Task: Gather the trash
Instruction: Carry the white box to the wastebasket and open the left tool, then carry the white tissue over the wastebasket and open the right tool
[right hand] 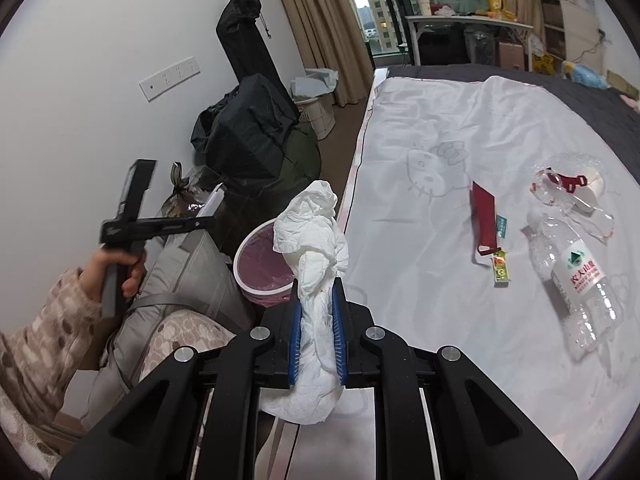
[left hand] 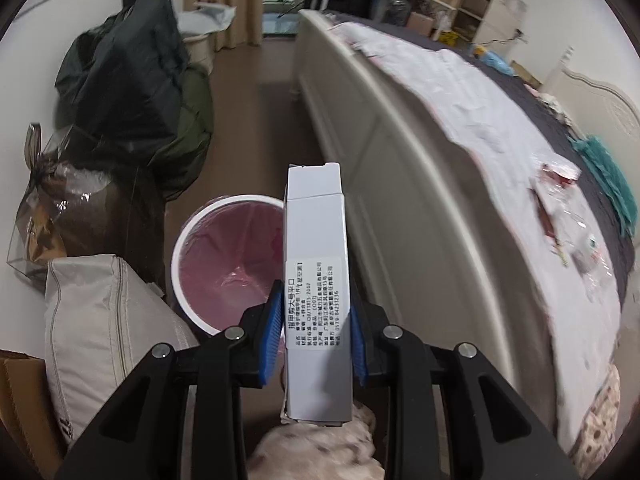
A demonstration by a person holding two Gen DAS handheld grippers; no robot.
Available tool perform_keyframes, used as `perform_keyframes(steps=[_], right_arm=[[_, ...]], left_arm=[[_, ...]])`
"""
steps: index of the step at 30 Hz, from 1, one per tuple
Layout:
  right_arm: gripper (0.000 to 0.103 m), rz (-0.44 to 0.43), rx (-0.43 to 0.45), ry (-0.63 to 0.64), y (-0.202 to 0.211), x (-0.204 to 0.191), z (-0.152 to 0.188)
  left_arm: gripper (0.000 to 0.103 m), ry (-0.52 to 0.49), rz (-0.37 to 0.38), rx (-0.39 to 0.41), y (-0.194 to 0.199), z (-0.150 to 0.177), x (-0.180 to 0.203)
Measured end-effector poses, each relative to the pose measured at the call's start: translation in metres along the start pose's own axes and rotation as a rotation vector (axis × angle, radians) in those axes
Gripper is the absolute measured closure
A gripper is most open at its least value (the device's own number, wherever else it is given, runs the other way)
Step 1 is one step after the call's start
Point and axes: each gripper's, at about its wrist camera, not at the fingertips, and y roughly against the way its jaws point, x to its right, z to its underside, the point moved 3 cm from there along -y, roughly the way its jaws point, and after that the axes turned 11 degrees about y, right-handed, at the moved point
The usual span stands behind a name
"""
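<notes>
My left gripper (left hand: 314, 320) is shut on a long white carton (left hand: 316, 264) with a printed label, held upright over the right rim of a white bin (left hand: 180, 256) lined with a pink bag. My right gripper (right hand: 317, 320) is shut on a crumpled white tissue (right hand: 314, 232) at the bed's left edge, with the same bin (right hand: 244, 280) just beyond it on the floor. From the right wrist view, the left gripper (right hand: 208, 208) shows in a person's hand, carrying the carton. On the white sheet (right hand: 420, 128) lie a clear plastic bottle (right hand: 576, 276), a dark red wrapper (right hand: 486, 216) and a clear crumpled package (right hand: 568, 188).
Dark bags (left hand: 132, 80) and a brown sack (left hand: 60, 216) are piled against the wall left of the bin, with a grey cushion bag (left hand: 100, 332) nearer. The cream bed frame (left hand: 400, 184) runs along the right. A second lined bin (right hand: 316, 96) stands by the curtains.
</notes>
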Motion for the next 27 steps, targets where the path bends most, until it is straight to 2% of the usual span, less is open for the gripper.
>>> perform_keyframes(steps=[6, 7, 8, 9, 10, 11, 14, 18, 23, 27], right_arm=[[0.09, 0.0, -0.034, -0.019, -0.014, 0.002, 0.001], [0.09, -0.001, -0.038, -0.023, -0.016, 0.001, 0.0], [0.09, 0.001, -0.042, -0.024, -0.018, 0.001, 0.0], [0.09, 0.001, -0.047, -0.023, -0.02, 0.001, 0.001], [0.09, 0.0, -0.05, -0.023, -0.021, 0.001, 0.001], [0.09, 0.0, -0.052, -0.023, -0.021, 0.0, 0.001], [0.09, -0.003, -0.054, -0.023, -0.022, -0.001, 0.001], [0.09, -0.012, -0.059, -0.018, -0.026, -0.003, 0.001], [0.09, -0.029, -0.07, 0.021, -0.034, -0.01, -0.003], [0.09, -0.062, -0.058, 0.045, -0.044, -0.019, -0.015]], left_arm=[[0.073, 0.023, -0.051, -0.024, -0.05, -0.024, -0.029], [0.068, 0.023, -0.053, -0.026, -0.054, -0.026, -0.031], [0.054, 0.017, -0.054, -0.033, -0.059, -0.029, -0.032], [0.046, 0.011, -0.068, -0.031, -0.063, -0.031, -0.032], [0.031, 0.006, -0.084, -0.022, -0.063, -0.032, -0.032], [0.022, 0.0, -0.09, -0.003, -0.063, -0.033, -0.032], [0.007, -0.023, -0.1, 0.028, -0.059, -0.035, -0.032], [0.006, -0.041, -0.141, 0.045, -0.052, -0.035, -0.034], [0.005, 0.065, -0.113, 0.035, -0.024, -0.029, -0.049], [0.005, 0.128, -0.086, 0.063, 0.012, -0.01, -0.062]])
